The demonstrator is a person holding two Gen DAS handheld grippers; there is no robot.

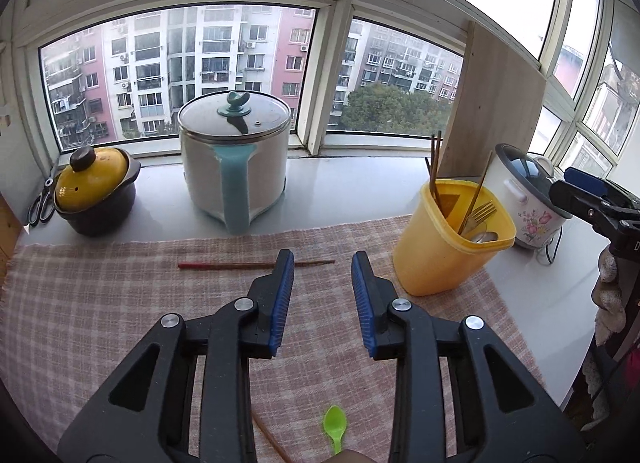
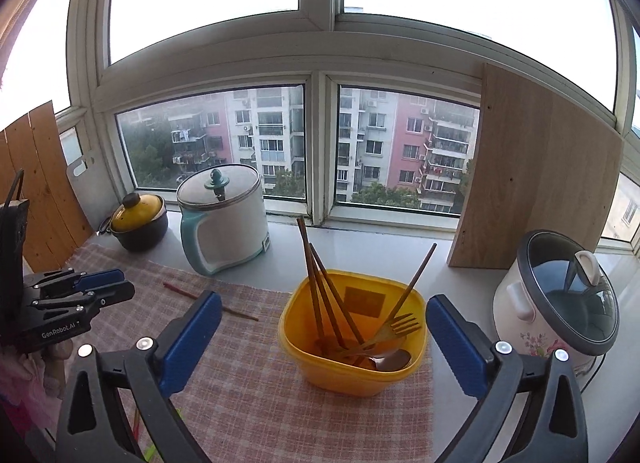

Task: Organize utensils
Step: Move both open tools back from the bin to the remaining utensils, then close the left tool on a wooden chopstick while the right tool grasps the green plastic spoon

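The left gripper [image 1: 323, 261] has black plastic arms with ribbed blue pads [image 1: 282, 299]; its jaws stand parted with nothing between them, above a woven cloth [image 1: 100, 303] checked in pink and cream. Just past the left pad a thin dark chopstick [image 1: 224, 265] with a red end lies flat across the cloth. Near the bottom edge of that view a small lime-green plastic spoon [image 1: 335, 425] lies on the cloth, and beside it a brown stick [image 1: 272, 441] runs out of frame.

The right gripper [image 2: 324, 313] is of the same make, its jaws spread wide and empty, one on each side of a yellow plastic tub [image 2: 352, 371] with rounded corners and a thick rim. The tub stands on the cloth's edge and holds several brown chopsticks [image 2: 316, 283] leaning upright, a gold fork [image 2: 394, 329] and a shiny metal spoon [image 2: 390, 361] resting low inside.

Behind the cloth, on a smooth white sill [image 1: 352, 191], stands a round white cooker [image 1: 234, 167] with a pale teal handle and a glass lid with a teal knob. Left of it sits a dark clay pot [image 1: 94, 199] with a glossy yellow lid and brown knob, with scissors [image 1: 42, 203] beside it. Right of the tub is a white rice cooker [image 2: 556, 303] printed with pink flowers, its domed lid dark-rimmed glass. A pale wood-grain board [image 2: 532, 183] leans upright against the window [image 2: 320, 123].
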